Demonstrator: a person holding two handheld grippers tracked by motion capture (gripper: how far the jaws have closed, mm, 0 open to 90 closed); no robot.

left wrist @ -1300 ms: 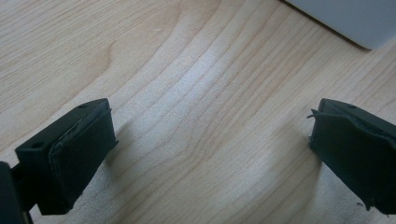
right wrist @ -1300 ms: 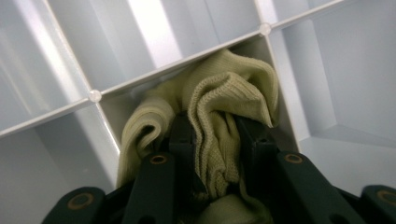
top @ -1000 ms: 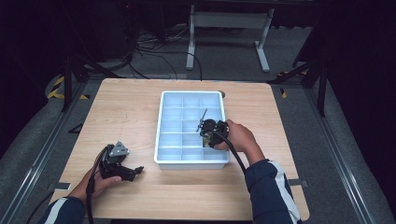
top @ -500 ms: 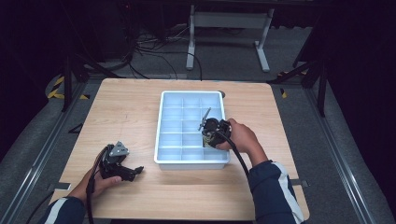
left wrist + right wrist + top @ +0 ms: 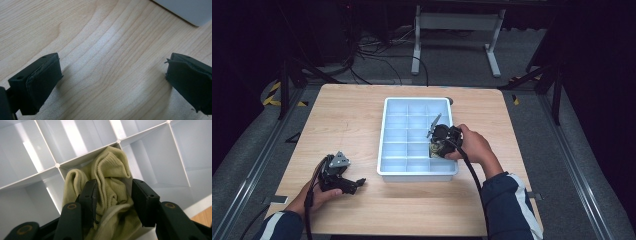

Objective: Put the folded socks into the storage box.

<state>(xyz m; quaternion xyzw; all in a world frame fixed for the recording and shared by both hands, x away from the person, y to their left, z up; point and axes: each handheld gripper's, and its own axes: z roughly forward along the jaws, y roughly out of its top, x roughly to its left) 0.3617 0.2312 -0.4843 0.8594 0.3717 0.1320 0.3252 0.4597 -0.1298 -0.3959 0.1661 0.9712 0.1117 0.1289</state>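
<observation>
Dark floor, black stands and loose cables surround a light wooden desk [image 5: 362,120] seen from above, with a white metal frame [image 5: 457,22] standing on the floor beyond its far edge. Near the middle of the desk sits a pale blue tray [image 5: 388,145] divided by thin walls into many small compartments. A person's forearms in dark sleeves with white stripes come in from the near edge. The right hand [image 5: 474,147] holds the right gripper [image 5: 438,144] over the right side of the tray, toward its near end, pointing down into a compartment. From the right gripper view, its black jaws are pinching a bunched piece of yellow-green knitted cloth [image 5: 110,182], which looks like a sock; the cloth sits inside one compartment, pushed up against the corner where two dividers meet. A strip of wood shows past the tray's rim at the lower right of that view. The left hand [image 5: 319,192] holds the left gripper [image 5: 354,184] on the desk near its near left corner, well apart from the tray. From the left gripper view, its jaws are spread wide with only bare wood grain between them, and a corner of the tray [image 5: 185,11] shows at the top right.
</observation>
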